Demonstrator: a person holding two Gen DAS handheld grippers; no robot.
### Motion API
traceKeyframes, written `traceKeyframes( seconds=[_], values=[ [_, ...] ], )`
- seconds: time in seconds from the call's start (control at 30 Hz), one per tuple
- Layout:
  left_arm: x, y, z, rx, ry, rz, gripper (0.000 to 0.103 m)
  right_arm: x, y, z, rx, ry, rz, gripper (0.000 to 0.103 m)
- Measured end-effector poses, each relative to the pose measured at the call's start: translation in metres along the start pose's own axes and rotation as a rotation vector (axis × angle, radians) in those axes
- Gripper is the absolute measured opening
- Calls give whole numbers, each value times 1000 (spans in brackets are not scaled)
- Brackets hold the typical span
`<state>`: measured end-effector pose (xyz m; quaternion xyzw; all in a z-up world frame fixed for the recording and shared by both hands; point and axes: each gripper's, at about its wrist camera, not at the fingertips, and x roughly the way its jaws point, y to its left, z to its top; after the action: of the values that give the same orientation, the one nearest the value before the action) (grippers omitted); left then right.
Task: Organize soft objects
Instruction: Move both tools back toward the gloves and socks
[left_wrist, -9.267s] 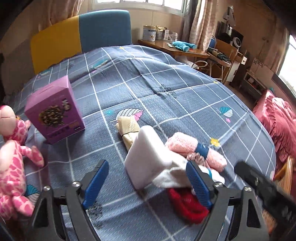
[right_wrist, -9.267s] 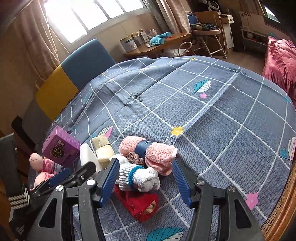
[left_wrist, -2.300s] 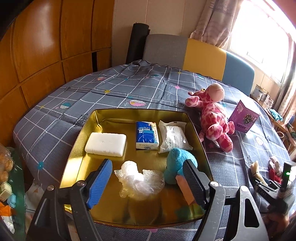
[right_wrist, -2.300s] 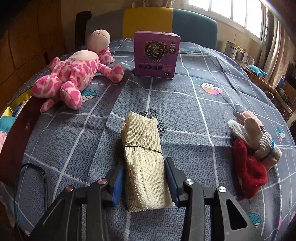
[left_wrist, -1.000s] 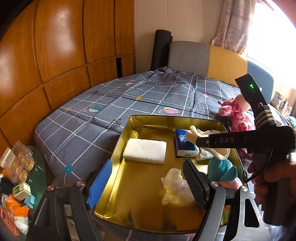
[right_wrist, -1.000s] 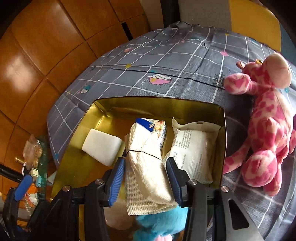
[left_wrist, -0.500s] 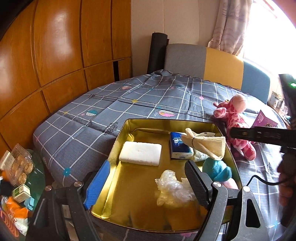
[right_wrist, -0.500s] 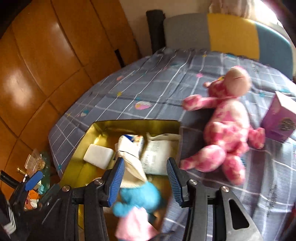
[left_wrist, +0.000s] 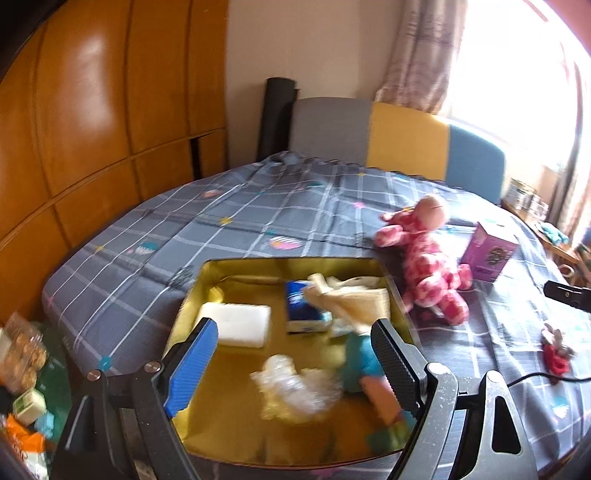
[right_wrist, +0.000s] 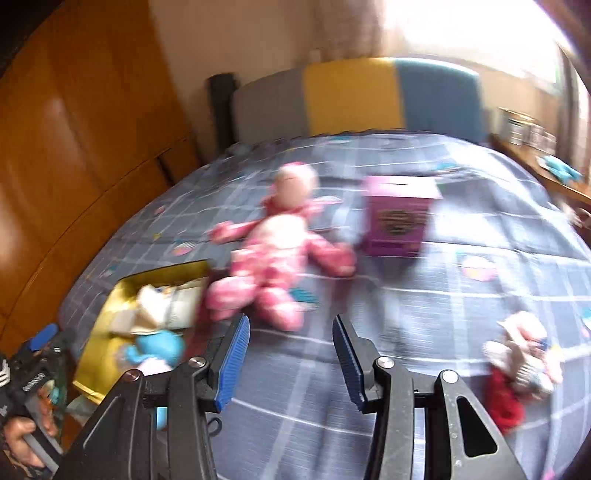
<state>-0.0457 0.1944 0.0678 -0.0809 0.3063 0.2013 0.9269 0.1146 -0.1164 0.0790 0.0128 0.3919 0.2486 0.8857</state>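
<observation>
The right gripper (right_wrist: 290, 354), which a second ago carried the cream mesh cloth bundle (left_wrist: 354, 301) over the shallow gold metal tray (left_wrist: 192, 295), now has its jaws open and empty above the grey checked bedspread (right_wrist: 461, 295). The bundle lies in the tray at about one o'clock, across the blue tissue pack (left_wrist: 301, 310) and a white packet. The left gripper (left_wrist: 291, 363) hovers over the tray's near edge with nothing between its wide-open jaws. The white foam block (left_wrist: 240, 325) sits at ten o'clock in the tray, the crumpled clear plastic (left_wrist: 291, 384) and blue plush toy (left_wrist: 360, 356) nearer. The pink spotted plush giraffe (right_wrist: 277, 243) and purple cardboard box (right_wrist: 399, 218) lie beyond the right jaws; the red and white knit gloves (right_wrist: 517, 373) wait at three o'clock.
</observation>
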Motion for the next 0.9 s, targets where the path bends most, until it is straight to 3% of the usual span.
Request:
traceKeyframes(
  seconds=[0.33, 0.5, 0.57, 0.73, 0.8, 0.9],
  values=[
    [-2, -86, 22, 155, -20, -167, 85, -51, -154, -23, 279, -42, -363, 47],
    [4, -145, 23, 245, 15, -282, 85, -63, -216, -33, 441, -69, -486, 47],
    [8, -172, 21, 284, 40, -337, 85, -67, -235, -43, 497, -89, -503, 47],
    [25, -237, 9, 401, 134, -455, 67, -64, -256, -63, 576, -110, -485, 47],
    [35, -263, 4, 419, 195, -511, 61, -76, -256, -65, 601, -194, -465, 47],
    [44, -304, -2, 452, 252, -584, 60, -82, -258, -67, 625, -229, -453, 47]
  ],
)
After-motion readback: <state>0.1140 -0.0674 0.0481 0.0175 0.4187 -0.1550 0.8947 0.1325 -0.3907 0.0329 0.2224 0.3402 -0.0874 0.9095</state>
